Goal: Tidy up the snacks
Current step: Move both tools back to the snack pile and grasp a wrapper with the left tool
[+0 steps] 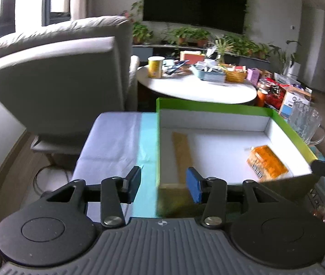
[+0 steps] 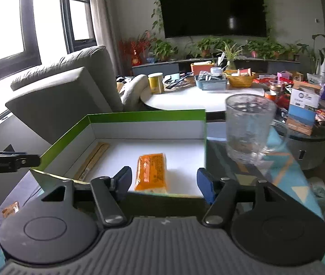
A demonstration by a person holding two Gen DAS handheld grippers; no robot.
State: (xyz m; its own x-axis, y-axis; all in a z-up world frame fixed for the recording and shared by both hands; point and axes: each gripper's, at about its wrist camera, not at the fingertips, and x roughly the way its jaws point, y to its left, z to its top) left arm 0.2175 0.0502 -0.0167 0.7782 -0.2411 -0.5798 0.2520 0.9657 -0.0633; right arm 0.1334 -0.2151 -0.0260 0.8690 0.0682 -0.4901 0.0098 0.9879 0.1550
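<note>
Two snacks lie inside the green-rimmed white cardboard box: an orange foil packet and a long tan wrapped bar. Left gripper and right gripper both gape, empty. Next grab? Approach low and square, avoiding the box wall.

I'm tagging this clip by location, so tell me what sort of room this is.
Most likely a home living room. A large wall-mounted TV hangs above a row of potted plants, a grey armchair stands by the window, and a round coffee table is cluttered with household things.
</note>
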